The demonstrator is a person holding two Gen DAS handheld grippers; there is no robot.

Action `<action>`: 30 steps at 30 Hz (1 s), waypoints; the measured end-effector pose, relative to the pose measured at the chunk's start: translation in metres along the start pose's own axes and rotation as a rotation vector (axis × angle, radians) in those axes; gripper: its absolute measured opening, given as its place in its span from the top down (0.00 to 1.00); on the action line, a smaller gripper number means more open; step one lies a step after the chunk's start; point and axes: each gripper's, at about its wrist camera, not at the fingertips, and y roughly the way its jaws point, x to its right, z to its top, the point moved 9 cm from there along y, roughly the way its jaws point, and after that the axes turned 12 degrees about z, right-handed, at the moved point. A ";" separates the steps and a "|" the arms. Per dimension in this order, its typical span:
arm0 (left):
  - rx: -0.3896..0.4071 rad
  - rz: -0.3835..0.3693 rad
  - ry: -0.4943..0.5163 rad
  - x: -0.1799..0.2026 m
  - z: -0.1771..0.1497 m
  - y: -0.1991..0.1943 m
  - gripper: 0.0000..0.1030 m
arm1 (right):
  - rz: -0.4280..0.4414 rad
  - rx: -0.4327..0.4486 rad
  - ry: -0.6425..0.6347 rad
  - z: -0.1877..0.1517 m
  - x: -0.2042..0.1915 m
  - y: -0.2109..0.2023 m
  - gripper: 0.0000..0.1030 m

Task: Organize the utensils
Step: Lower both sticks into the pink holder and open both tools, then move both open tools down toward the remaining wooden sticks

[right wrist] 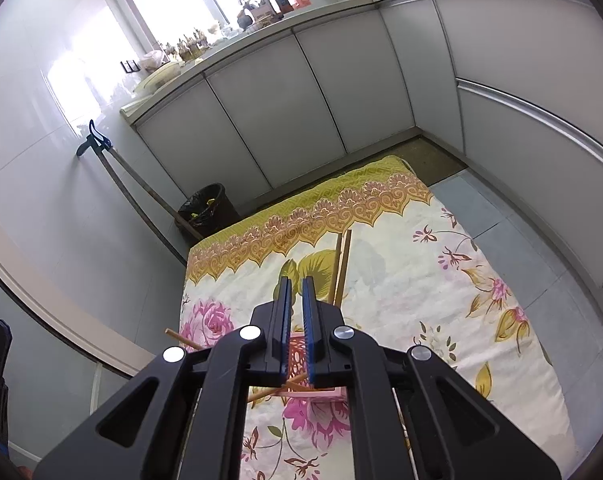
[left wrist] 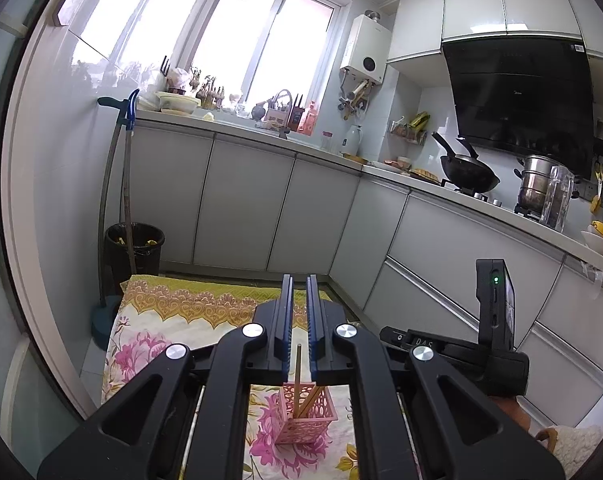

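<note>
A pink perforated holder [left wrist: 307, 414] stands on the floral cloth [left wrist: 149, 344], below my left gripper [left wrist: 300, 280]. Wooden chopsticks [left wrist: 298, 376] stand in it, one reaching up between the left fingers near their base. The left jaws stand slightly apart with nothing pinched at the tips. In the right wrist view the holder [right wrist: 297, 354] sits under my right gripper [right wrist: 296, 280], with chopsticks [right wrist: 181, 340] sticking out sideways. Two more chopsticks [right wrist: 341, 268] lie on the cloth [right wrist: 421, 300] just beyond the right fingertips. The right jaws stand slightly apart and empty.
White kitchen cabinets [left wrist: 245, 204] run along the far wall and the right side. A black bin [left wrist: 135, 248] and a long-handled mop [left wrist: 115, 184] stand at the far left corner. The right gripper's body [left wrist: 493, 320] is at the right.
</note>
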 end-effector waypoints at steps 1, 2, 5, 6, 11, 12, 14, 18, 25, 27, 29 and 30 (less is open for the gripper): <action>-0.001 -0.007 0.001 0.001 0.000 -0.001 0.94 | 0.002 0.006 0.006 0.000 0.001 -0.004 0.94; -0.001 -0.014 0.004 0.003 0.000 -0.002 0.94 | 0.003 0.012 0.013 0.000 0.004 -0.008 0.93; -0.001 -0.042 0.026 0.014 -0.002 -0.007 0.93 | 0.005 0.045 0.041 -0.003 0.016 -0.026 0.62; -0.003 -0.054 0.034 0.018 -0.003 -0.009 0.91 | -0.003 0.069 0.048 -0.005 0.021 -0.035 0.39; -0.019 -0.131 0.106 0.047 -0.013 -0.019 0.64 | -0.106 0.198 0.055 -0.023 0.058 -0.084 0.11; -0.021 -0.148 0.120 0.053 -0.016 -0.021 0.52 | -0.132 0.211 0.062 -0.027 0.067 -0.092 0.09; -0.026 -0.177 0.154 0.067 -0.022 -0.026 0.32 | -0.201 0.217 0.072 -0.040 0.086 -0.108 0.06; -0.074 -0.254 0.261 0.099 -0.044 -0.035 0.13 | -0.336 0.151 0.095 -0.072 0.126 -0.131 0.06; -0.340 -0.346 0.475 0.146 -0.126 -0.012 0.09 | -0.341 -0.105 0.368 -0.174 0.201 -0.150 0.06; -0.432 -0.352 0.533 0.151 -0.155 -0.001 0.09 | -0.309 -0.172 0.465 -0.201 0.215 -0.152 0.06; -0.517 -0.352 0.600 0.154 -0.184 0.009 0.09 | -0.289 -0.205 0.527 -0.219 0.222 -0.151 0.06; -0.553 -0.349 0.630 0.155 -0.197 0.013 0.09 | -0.283 -0.218 0.545 -0.223 0.225 -0.150 0.06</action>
